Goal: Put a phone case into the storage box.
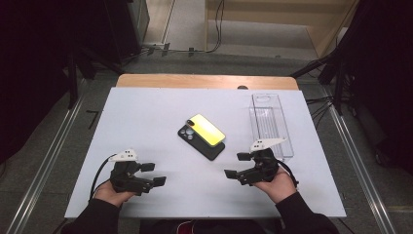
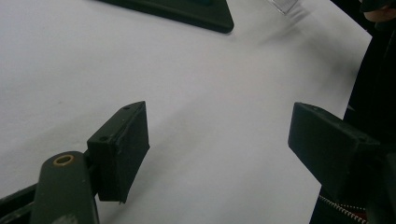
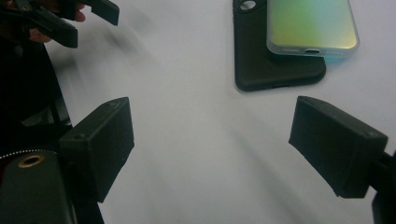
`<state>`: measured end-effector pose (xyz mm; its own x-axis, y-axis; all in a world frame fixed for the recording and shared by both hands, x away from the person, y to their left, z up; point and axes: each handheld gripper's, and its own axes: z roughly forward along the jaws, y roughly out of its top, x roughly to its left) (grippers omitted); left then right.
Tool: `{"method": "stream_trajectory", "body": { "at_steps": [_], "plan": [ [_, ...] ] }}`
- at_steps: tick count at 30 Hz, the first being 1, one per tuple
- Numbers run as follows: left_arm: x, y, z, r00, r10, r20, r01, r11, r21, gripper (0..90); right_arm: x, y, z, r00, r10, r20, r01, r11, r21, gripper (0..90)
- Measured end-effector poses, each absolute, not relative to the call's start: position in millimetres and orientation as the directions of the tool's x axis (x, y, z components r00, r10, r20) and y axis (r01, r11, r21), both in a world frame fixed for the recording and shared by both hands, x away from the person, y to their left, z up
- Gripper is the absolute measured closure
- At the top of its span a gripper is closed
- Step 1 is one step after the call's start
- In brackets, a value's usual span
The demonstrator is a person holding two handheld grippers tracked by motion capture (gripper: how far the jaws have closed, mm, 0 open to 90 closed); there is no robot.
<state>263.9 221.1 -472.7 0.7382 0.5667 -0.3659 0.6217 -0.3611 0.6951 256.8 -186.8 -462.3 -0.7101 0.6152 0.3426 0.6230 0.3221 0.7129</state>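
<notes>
high view: take the black phone case point(image 1: 200, 140) near the middle of the white table point(image 1: 146, 122) as the landmark. a yellow-green phone point(image 1: 207, 129) lies on top of it, shifted toward the case's far right edge, so the camera-hole end of the case shows at the left. both run along one diagonal, from far left to near right. the right gripper point(image 1: 235, 165) sits just to the near right of the case, jaws wide apart with nothing between them, pointing left across the table; the case's near corner lies just beyond its tips. the left gripper point(image 1: 153, 174) rests well to the near left of the case, jaws also spread and empty. by my reading the right hand is the nearer one and the likely one to reach in. a clear plastic tray point(image 1: 271, 124), long axis running away from the person, stands to the right of the case and looks empty.

left gripper view: the jaws stand wide open over bare table; a corner of the case point(image 2: 187, 11) lies far ahead at the top edge.

right gripper view: jaws gape wide, nothing held. the case point(image 3: 275, 60) lies ahead and to the right of the gap, the phone point(image 3: 310, 25) resting on it with its port end facing the camera. the left gripper point(image 3: 70, 18) shows at the upper left.
</notes>
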Motion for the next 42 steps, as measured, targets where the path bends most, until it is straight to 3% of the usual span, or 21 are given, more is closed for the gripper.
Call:
{"method": "stream_trajectory", "body": {
  "at_steps": [42],
  "plan": [
    [264.3, 221.1, -474.1, 0.737, 0.565, -0.370, 0.625, -0.362, 0.691, 20.7, 329.6, -140.5, -448.0, -0.729, 0.600, 0.331, 0.606, 0.339, 0.720, 12.0]
  ]
}}
